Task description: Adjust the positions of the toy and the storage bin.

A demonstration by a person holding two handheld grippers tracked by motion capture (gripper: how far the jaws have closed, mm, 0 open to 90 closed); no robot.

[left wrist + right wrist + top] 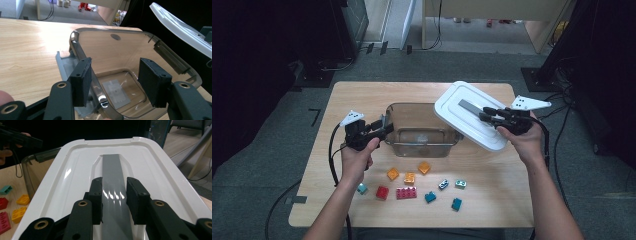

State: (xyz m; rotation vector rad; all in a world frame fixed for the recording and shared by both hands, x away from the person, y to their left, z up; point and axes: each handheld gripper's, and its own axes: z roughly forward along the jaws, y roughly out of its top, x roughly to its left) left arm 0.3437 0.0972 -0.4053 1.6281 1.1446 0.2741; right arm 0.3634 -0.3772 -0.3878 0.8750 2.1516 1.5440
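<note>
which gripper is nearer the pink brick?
Left. The left gripper sits at the clear bin's left end, above-left of the pink brick; the right gripper holds the white lid's grey handle, farther up-right.

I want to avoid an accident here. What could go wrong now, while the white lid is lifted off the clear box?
1. The right gripper holds the white lid only by its grey handle, tilted; it may slip or swing.
2. The lid's low edge hangs near the clear box rim and may knock it.
3. The left gripper straddles the box wall; it may drag the box.
</note>
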